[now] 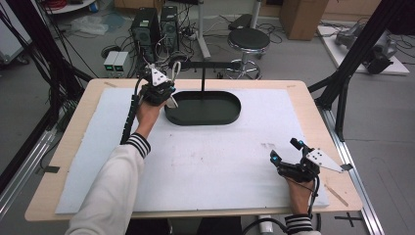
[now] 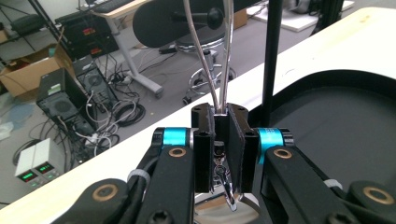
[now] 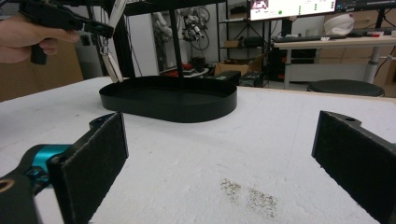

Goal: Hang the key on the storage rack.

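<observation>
My left gripper [image 1: 164, 93] is held above the left end of a black oval tray [image 1: 230, 115], shut on a silver wire loop [image 1: 174, 70] that rises from the jaws. In the left gripper view the jaws [image 2: 221, 140] pinch the loop [image 2: 219, 56], and a small clasp with a metal tag [image 2: 227, 189] hangs below them. A thin black post [image 1: 202, 82] with a crossbar [image 1: 210, 64] rises from the tray. My right gripper [image 1: 285, 150] rests open on the white mat at the right. Its view shows wide-apart pads [image 3: 100, 149] with nothing between them, the tray [image 3: 168, 107] and the hanging tag [image 3: 112, 67].
A white foam mat [image 1: 195, 166] covers the wooden table [image 1: 303, 88]. A dark smudge [image 3: 247, 193] marks the mat ahead of the right gripper. Beyond the table's far edge are a black stool [image 1: 248, 41], computer towers [image 1: 147, 29] and cables on the floor.
</observation>
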Tool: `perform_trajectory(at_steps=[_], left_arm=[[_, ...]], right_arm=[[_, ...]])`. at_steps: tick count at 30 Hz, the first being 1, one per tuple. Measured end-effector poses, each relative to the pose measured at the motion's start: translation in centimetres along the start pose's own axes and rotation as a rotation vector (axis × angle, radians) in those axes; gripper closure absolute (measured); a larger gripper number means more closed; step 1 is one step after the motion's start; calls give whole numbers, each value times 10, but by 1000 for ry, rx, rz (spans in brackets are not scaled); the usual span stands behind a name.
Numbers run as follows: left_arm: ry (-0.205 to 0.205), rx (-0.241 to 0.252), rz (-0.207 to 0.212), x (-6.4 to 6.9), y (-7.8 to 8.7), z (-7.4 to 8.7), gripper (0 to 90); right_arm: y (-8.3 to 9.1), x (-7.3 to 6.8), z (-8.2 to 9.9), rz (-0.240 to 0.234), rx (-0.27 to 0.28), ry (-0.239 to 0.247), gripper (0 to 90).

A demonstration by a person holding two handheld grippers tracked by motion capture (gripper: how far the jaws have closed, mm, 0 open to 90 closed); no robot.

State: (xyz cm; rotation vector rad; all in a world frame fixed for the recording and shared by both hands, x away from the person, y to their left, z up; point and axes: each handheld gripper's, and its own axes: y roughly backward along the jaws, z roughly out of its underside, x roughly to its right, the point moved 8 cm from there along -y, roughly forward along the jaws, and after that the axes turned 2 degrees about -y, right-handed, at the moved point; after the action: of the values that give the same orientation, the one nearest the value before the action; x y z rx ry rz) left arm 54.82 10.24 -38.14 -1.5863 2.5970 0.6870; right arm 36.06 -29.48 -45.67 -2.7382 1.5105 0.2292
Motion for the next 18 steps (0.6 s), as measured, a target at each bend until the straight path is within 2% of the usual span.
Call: perform_trajectory(at_steps=[18], left_arm=[[25,-56,-22,-6,-14,12,814]], right_arm=[[0,0,0,-3,6,0,25]])
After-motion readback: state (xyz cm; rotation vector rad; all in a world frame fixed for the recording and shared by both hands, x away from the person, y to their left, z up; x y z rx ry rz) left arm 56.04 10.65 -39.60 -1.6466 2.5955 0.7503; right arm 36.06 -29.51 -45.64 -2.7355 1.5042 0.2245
